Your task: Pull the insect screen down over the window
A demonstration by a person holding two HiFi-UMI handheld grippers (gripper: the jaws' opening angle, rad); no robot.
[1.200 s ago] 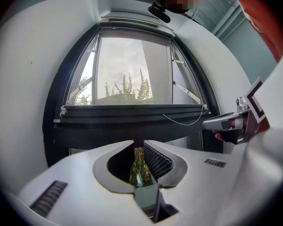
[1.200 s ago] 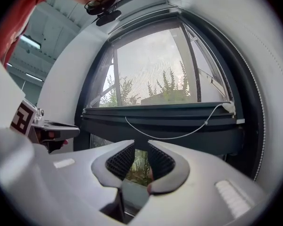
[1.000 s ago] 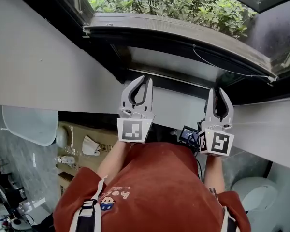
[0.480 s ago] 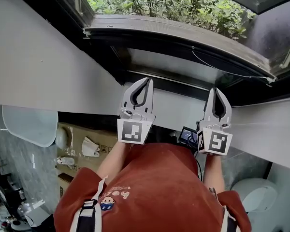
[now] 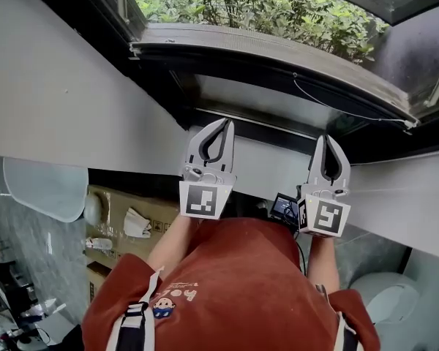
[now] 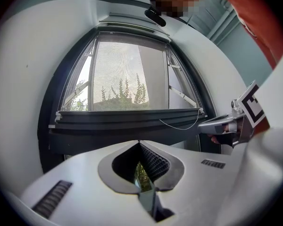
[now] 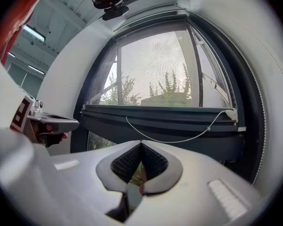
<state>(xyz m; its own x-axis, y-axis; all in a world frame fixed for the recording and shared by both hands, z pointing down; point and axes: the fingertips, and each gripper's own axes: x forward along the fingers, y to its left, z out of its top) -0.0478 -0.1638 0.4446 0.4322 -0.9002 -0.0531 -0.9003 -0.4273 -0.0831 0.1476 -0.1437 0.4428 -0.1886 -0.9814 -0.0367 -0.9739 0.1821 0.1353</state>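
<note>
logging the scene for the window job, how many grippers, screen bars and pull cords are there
grippers: 2, left gripper and right gripper
screen bar: 1
pull cord: 1
total: 4

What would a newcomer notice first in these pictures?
The dark screen bar with its white cord spans the window, with green bushes outside. Just below it, the left tool and right tool point toward the bar, both shut and empty.

Left tool (image 6: 139,143), jaws together, faces screen bar (image 6: 127,117).
</note>
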